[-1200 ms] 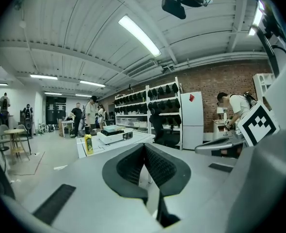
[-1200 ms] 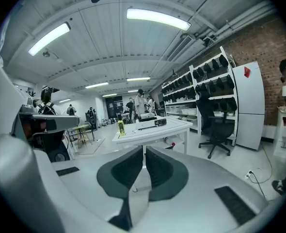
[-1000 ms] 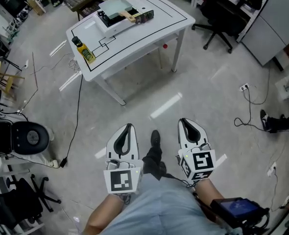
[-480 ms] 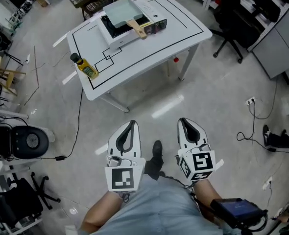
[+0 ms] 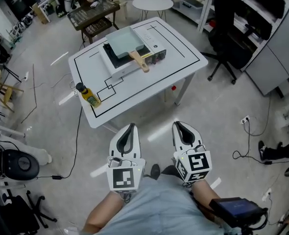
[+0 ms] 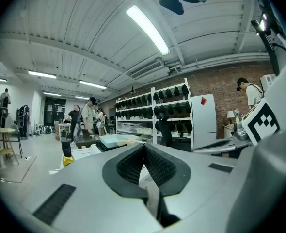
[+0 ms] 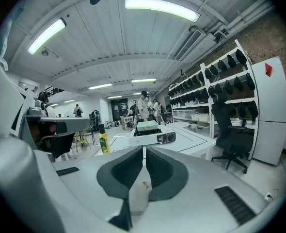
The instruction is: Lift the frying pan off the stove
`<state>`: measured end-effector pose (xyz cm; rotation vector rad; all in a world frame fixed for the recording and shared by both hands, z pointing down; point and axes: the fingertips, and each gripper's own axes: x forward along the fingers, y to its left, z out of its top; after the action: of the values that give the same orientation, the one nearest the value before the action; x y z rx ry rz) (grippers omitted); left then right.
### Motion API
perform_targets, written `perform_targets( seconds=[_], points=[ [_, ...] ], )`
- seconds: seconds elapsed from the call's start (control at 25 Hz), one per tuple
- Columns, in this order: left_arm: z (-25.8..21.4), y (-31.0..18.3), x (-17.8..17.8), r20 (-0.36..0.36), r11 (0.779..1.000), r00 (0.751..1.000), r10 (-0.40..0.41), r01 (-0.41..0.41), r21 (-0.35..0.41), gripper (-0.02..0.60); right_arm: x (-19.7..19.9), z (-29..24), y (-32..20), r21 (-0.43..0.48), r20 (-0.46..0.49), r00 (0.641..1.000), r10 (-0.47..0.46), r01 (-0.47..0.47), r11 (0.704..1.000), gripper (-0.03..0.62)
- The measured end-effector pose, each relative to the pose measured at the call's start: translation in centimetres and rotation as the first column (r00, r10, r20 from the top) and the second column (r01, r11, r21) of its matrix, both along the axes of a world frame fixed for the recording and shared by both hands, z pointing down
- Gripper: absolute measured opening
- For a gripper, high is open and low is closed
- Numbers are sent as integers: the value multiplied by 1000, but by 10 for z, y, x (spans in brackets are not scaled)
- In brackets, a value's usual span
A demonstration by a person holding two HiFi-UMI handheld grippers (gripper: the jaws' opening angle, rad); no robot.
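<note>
Pan (image 5: 124,42) on stove (image 5: 154,56), mid-table (image 5: 181,53). Bottle (image 5: 89,97) at table's near-left edge. Left gripper (image 5: 130,128), right gripper (image 5: 180,126) short of table, both with jaws together, empty.

This is looking like a research lab or workshop hall. A white table (image 5: 149,82) marked with black tape lines is standing on a polished grey floor (image 5: 208,106). Right of the table, storage shelves (image 5: 264,9) and a black office chair (image 5: 223,28) are standing, and cables (image 5: 245,120) are trailing over the floor. Beyond the table, people (image 6: 87,115) are standing under ceiling strip lights (image 6: 148,29), and a brick wall (image 6: 225,86) is showing.
</note>
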<state>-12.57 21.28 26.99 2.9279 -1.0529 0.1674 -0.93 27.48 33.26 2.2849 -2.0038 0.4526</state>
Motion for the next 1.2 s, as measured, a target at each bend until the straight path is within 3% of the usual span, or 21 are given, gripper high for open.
perform_targets(
  seconds=[0.44,0.84,1.2],
  points=[
    [3,-38,33,-25,1000,1000,-12,11,-17,17,37,-4,-42,-8,-33,999,-2,2,1000,51],
    [27,-116,77,58,986,987,-152,155,-54,17,95,25,-125,-40,44,993,-113,115,993,51],
    [24,-194,120,119,938,933,-340,346,-29,17,150,32,-227,-24,116,949,-294,298,954,51]
  ],
)
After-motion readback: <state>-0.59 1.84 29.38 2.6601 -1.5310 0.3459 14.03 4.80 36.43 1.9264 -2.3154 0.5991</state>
